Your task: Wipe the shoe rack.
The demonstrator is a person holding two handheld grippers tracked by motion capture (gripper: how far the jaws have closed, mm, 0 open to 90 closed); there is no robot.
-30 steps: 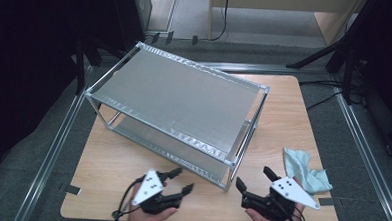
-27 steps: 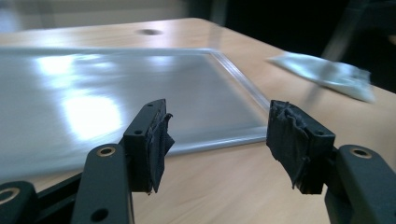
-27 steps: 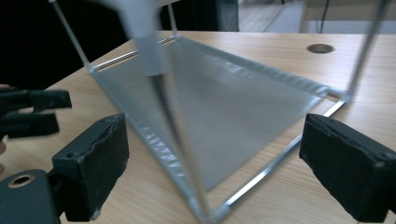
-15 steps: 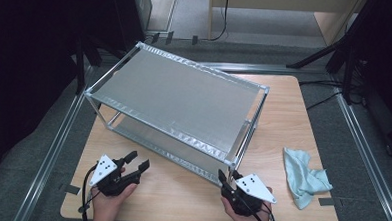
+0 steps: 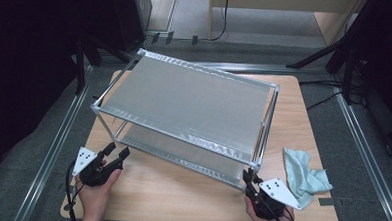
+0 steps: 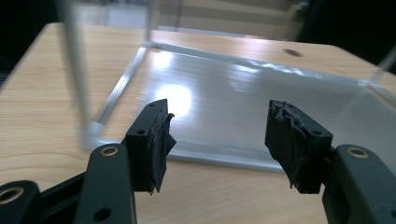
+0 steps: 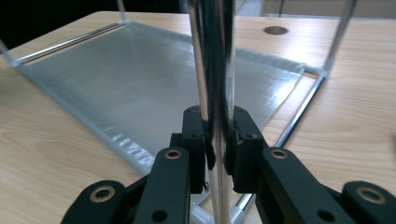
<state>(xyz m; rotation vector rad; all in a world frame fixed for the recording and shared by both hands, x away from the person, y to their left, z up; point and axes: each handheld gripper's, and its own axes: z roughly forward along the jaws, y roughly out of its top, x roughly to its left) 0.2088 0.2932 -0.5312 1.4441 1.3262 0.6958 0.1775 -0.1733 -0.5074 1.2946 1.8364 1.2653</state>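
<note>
Right gripper view: right tongs [image 7: 218, 140] clamped on shelf post [image 7: 212, 56], its foot hidden; left tongs [image 6: 219, 135] agape

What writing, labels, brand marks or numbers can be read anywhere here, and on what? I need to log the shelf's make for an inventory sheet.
None can be read.
Metal shelf rack: its panels and posts are bare, with no label or brand mark.
Light blue cloth: plain, no tag showing.
Wooden table: no print.
Grey plates on the left tool and right tool: only small dark dots, no characters.
</note>
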